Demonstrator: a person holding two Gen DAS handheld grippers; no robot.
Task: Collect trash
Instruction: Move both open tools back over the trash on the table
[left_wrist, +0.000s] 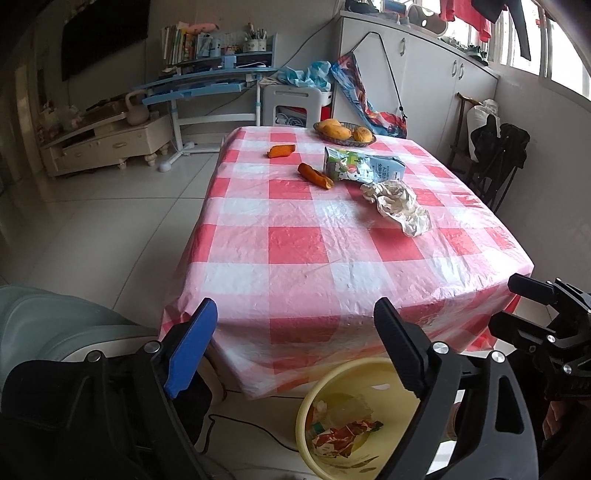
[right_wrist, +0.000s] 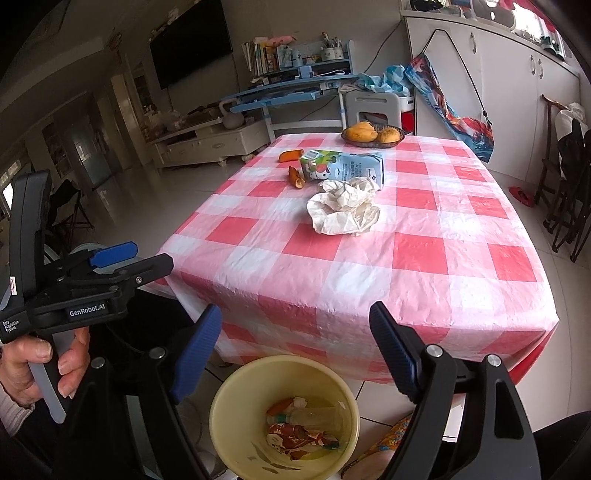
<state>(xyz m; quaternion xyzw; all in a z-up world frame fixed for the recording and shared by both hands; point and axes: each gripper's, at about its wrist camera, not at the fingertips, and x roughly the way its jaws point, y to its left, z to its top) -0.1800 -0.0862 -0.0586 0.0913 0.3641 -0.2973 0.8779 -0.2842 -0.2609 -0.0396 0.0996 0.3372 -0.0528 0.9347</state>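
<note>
On the red-and-white checked tablecloth (left_wrist: 295, 251) lie a crumpled white paper (left_wrist: 399, 206) (right_wrist: 343, 210), a flattened milk carton (left_wrist: 362, 166) (right_wrist: 343, 168) and two orange food scraps (left_wrist: 316, 175) (right_wrist: 295, 177). A yellow bin (left_wrist: 306, 406) (right_wrist: 221, 391) stands on the floor at the table's near edge, holding wrappers and a clear bottle. My left gripper (left_wrist: 295, 310) hangs open above the bin with nothing between its fingers. My right gripper (right_wrist: 295, 314) is open and empty too, just above the bin. Each gripper shows in the other's view (right_wrist: 149, 254) (left_wrist: 508, 302).
A basket of yellow fruit (left_wrist: 343, 133) sits at the table's far end. A grey seat (left_wrist: 55, 321) is near left, and folded dark chairs (right_wrist: 569, 184) stand on the right. A black cable (left_wrist: 240, 428) runs over the tiled floor. A person's hand (right_wrist: 37, 362) grips the left handle.
</note>
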